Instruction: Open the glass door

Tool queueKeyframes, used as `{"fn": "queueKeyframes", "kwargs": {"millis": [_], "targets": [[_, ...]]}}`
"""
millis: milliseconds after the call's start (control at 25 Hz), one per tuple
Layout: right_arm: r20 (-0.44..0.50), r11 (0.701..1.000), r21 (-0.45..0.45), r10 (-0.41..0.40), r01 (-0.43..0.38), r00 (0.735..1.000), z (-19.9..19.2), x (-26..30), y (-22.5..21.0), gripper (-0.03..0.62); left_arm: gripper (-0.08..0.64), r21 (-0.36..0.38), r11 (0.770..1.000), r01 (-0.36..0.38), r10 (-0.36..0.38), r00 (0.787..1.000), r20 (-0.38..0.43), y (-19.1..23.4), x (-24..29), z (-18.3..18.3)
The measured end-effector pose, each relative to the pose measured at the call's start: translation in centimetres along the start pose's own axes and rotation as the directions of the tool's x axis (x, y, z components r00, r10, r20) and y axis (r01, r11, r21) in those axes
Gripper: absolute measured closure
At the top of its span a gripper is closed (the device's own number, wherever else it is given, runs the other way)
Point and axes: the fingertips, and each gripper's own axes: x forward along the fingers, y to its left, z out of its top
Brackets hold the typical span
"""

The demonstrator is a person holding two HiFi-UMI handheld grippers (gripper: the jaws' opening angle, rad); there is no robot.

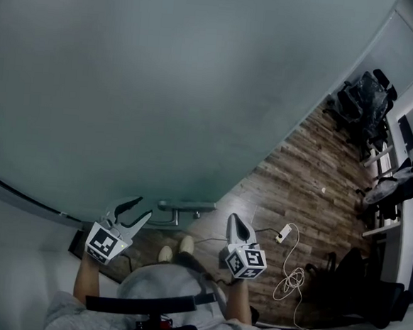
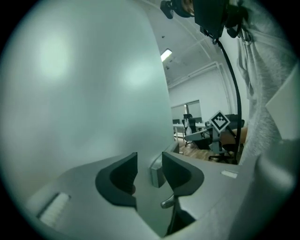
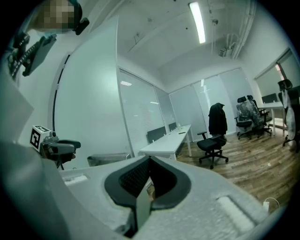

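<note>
Wood-floored office surrounds the tall frosted glass door [image 1: 163, 86], probably heavy and slick, so its stiff silver lever handle [image 1: 182, 207] is the hold, just ahead of the left gripper [image 1: 140, 209], whose jaws stand parted and ungripping, while the right gripper [image 1: 235, 221] is closed and empty.

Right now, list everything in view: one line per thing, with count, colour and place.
glass door: one, frosted pale green, fills the left and middle of the head view
door handle: one, silver metal, on the door near its edge, just ahead of the left tool
floor: brown wood planks, right of the door
power strip: one, white, on the floor
cable: one, white, loosely coiled beside the power strip
office chairs: several, black, far right
desk: one, white, by the glass partition
shoes: two, pale, below the handle
left tool: one, grey, jaws apart
right tool: one, grey, jaws together
</note>
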Motion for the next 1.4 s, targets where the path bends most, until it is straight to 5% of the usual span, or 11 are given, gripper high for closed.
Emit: {"fn": "queueKeyframes", "kwargs": {"millis": [200,440,800,1400], "targets": [[0.006,1.000,0.002,0.007,-0.007,1.000,1.3,-0.4,0.7,0.591,0.408,-0.066,0.991,-0.113,0.117,0.992,0.056,1.4,-1.4,2.6],[0.024,1.000,-0.001,0.010,-0.010,1.000,2.6,-0.9,1.3,0.591,0.457,-0.047,0.976,-0.214,0.218,0.972,0.092,2.0,-2.5,3.3],[0.008,1.000,-0.014,0.028,-0.028,1.000,1.7,-1.8,2.1,0.591,0.553,-0.091,0.964,-0.249,0.257,0.961,0.098,2.2,-3.0,2.6],[0.059,0.996,-0.045,0.085,-0.083,0.995,2.8,-2.1,3.3,0.592,0.555,-0.059,0.968,-0.243,0.248,0.964,0.091,1.7,-2.7,2.9]]}}
